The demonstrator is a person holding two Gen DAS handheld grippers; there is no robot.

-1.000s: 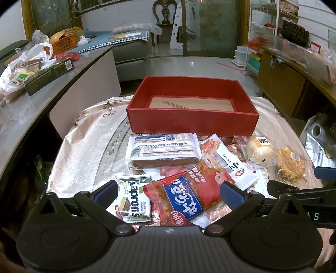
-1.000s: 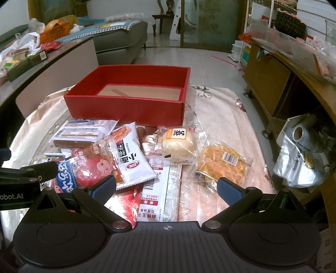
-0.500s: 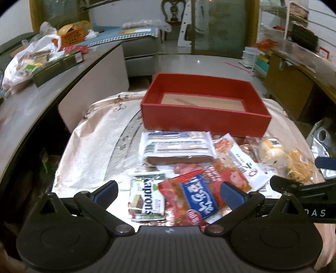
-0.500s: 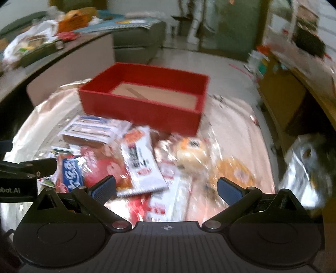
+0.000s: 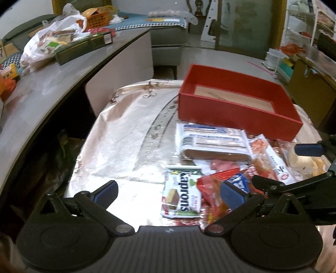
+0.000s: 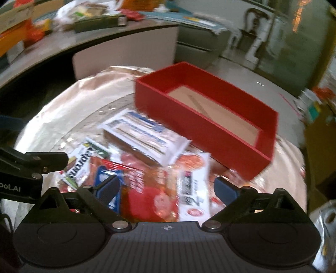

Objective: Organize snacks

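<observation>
Both the left tongs (image 5: 169, 192) and right tongs (image 6: 167, 187) gape wide, holding nothing. Snack packets (image 6: 147, 145) lie just ahead of them, apparently touching the red box (image 6: 212, 117) beyond.

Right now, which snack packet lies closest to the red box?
The white packet with blue stripes, holding a brown bar. Its far edge lies right against the red box's front wall; the green wafer packet and red bag lie nearer the claws.

Premises: a lived-in home, living room. Evidence: grey sofa (image 5: 168, 40) beyond the bench, wooden chair (image 5: 196, 8) by a glass door (image 5: 250, 25), tiled floor (image 5: 226, 61), wooden sideboard (image 5: 313, 92), cluttered curved counter (image 5: 52, 84) carrying a shopping bag (image 5: 48, 46).
</observation>
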